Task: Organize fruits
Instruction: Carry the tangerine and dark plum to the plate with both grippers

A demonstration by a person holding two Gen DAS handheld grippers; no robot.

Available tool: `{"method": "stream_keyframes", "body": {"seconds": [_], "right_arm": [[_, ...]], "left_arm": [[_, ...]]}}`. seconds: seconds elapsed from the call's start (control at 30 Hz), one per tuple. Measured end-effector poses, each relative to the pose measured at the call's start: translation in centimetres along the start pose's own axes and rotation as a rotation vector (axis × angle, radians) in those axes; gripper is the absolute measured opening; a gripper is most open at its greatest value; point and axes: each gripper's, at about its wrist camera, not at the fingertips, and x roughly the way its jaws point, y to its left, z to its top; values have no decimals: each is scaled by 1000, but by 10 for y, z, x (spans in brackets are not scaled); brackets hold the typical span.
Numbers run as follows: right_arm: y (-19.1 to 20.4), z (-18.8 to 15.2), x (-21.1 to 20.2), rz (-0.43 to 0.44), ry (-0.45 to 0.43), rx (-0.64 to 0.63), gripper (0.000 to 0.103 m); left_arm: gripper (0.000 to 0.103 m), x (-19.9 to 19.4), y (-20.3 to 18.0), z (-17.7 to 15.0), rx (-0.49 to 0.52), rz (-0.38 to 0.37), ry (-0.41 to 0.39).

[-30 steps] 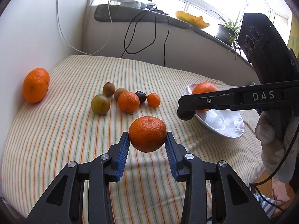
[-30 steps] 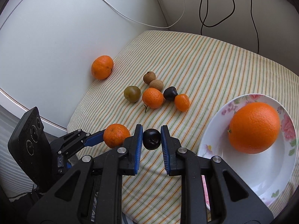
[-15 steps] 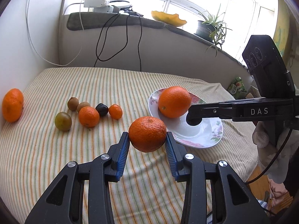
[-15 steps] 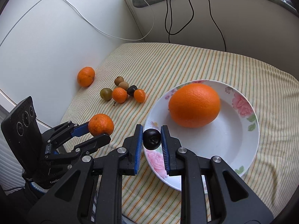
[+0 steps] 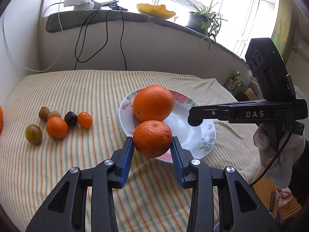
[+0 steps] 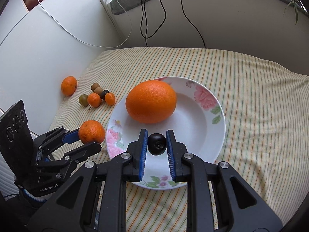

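Left gripper jaws clamped on a tangerine, held at the near rim of the floral plate. Right gripper jaws pinched tight on a small dark plum, over the plate's near side. Large orange sits in the plate just beyond both jaws. Loose fruit cluster lies on the striped cloth, well left of the left jaws.
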Motion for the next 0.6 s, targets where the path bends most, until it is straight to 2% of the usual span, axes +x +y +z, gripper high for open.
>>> {"method": "stream_keyframes", "body": {"seconds": [0.6], "right_arm": [[-21, 3, 5, -76, -18, -1, 20]], "left_arm": [[37, 28, -25, 1, 53, -23, 48]]}}
